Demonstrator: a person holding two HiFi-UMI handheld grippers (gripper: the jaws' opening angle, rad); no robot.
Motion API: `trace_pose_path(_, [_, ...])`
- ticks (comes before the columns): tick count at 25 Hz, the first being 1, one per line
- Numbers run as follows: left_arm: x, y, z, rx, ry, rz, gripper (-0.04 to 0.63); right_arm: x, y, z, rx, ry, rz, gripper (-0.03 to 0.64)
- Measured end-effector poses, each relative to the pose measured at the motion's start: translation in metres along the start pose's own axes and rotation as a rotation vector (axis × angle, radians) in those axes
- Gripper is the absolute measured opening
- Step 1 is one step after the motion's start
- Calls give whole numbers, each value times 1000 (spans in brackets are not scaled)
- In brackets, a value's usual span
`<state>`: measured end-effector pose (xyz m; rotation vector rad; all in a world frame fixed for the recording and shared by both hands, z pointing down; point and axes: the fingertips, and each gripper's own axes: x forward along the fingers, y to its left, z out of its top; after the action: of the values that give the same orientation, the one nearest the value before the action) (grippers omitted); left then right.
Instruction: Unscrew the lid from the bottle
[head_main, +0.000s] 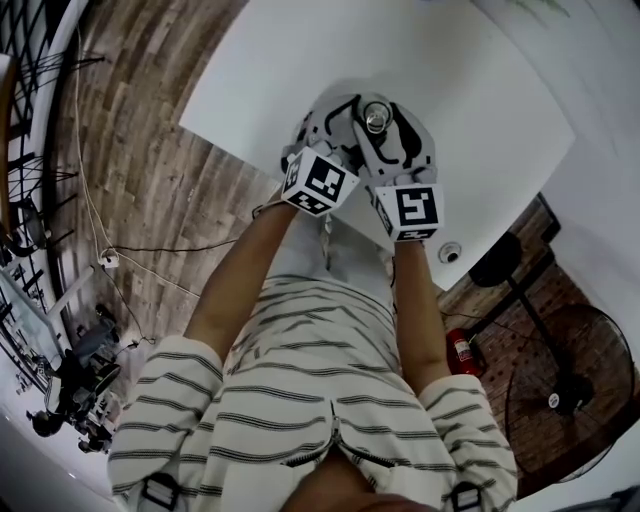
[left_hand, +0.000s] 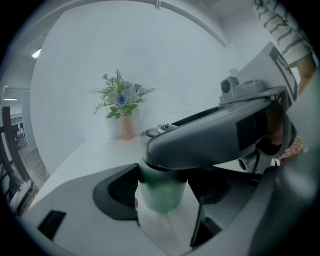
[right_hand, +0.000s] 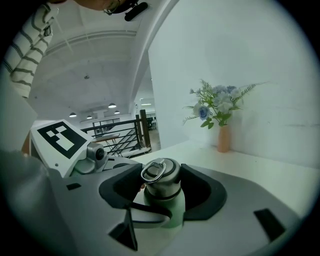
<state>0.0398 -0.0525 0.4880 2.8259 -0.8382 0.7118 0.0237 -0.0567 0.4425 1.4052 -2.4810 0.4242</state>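
sitting between right gripper jaws: lid

Person wears short-slv top, pale w/ thin dark stripes running across; slv hems carry the same stripes. Two dark clips show at bottom edge of head view, one per side. Left gripper & right gripper: smooth light-grey shells, black pads lining the inside of each jaw, small black rect. insets on top. Each has a white cube w/ black square markers, plus a small grey cam w/ round lens beside it. From head view the shells look white w/ black patches.
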Motion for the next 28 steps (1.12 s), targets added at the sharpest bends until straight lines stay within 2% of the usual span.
trace_pose_path(4, [1, 0, 0, 2, 2, -2, 307, -1, 0, -1, -24, 0, 67, 245])
trace_pose_path(13, [0, -1, 0, 2, 4, -5, 308, -2, 5, 2, -148, 19, 336, 249])
trace_pose_path(16, [0, 0, 0, 5, 5, -8, 307, -2, 7, 3, -175, 26, 462, 249])
trace_pose_path(23, [0, 0, 0, 5, 0, -9, 307, -4, 12, 0, -322, 95, 762, 249])
trace_pose_path(25, [0, 0, 0, 4, 0, -9, 308, -5, 12, -1, -360, 127, 811, 250])
trace_pose_path(28, [0, 0, 2, 7, -1, -10, 308, -6, 11, -2, -392, 161, 837, 250])
